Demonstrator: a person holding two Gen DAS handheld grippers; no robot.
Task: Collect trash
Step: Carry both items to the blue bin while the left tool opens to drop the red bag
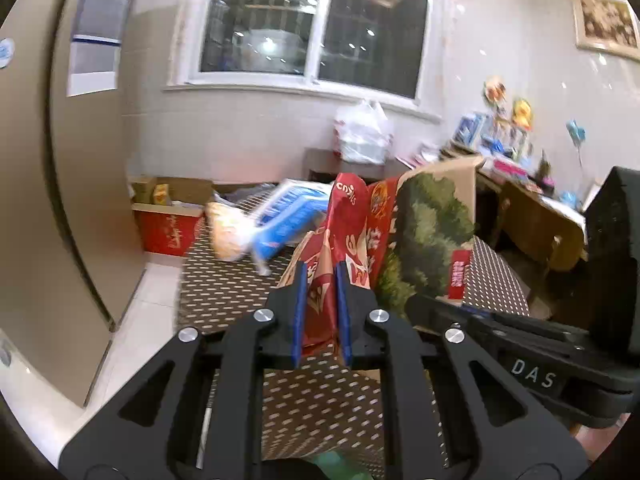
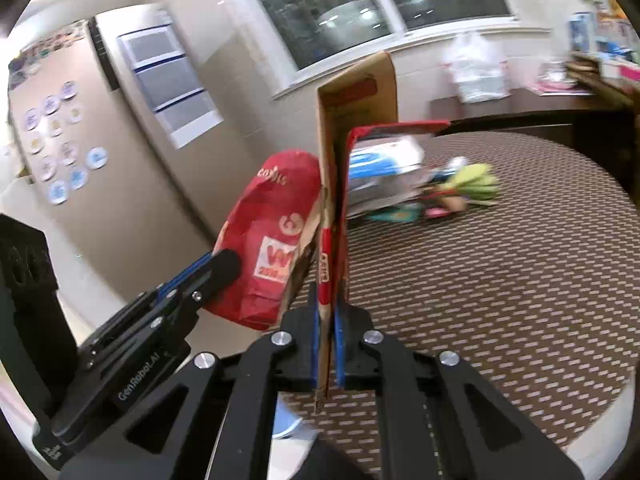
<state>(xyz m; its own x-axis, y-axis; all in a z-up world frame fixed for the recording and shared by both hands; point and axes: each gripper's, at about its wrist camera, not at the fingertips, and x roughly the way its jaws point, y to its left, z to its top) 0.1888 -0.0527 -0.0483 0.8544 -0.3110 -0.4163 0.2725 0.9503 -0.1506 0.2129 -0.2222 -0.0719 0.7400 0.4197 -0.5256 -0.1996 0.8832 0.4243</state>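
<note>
- The left gripper (image 1: 322,312) had its 2 blue-padded fingers (image 1: 299,320) pinched on 1 red bag (image 1: 348,232), held up above the table (image 1: 224,288).
- From the right wrist view, that same red bag (image 2: 264,248) hung off the table's left edge, with the left gripper (image 2: 218,266) gripping its side.
- The right gripper (image 2: 326,348) was clamped on 1 flattened carton (image 2: 356,100), its 2 fingers (image 2: 314,344) pressed against the cardboard edge, carton standing upright.
- In the left wrist view the carton (image 1: 432,224) showed a green tree print, touching the red bag's right side; the right gripper (image 1: 432,306) reached in at its base.
- Bag and carton sat side by side in the air, 1 per gripper, 2 pieces in all.
- On the patterned table (image 2: 500,280) beyond, a blurred heap lay: 1 blue-and-white pack (image 2: 384,168) and 1 green-yellow wrapper (image 2: 472,186), near each other.
- 1 white plastic bag (image 1: 362,132) stood on a dark sideboard under the window (image 1: 316,20).
- 1 red box (image 1: 168,228) sat on the floor beside the fridge (image 1: 44,200).
</note>
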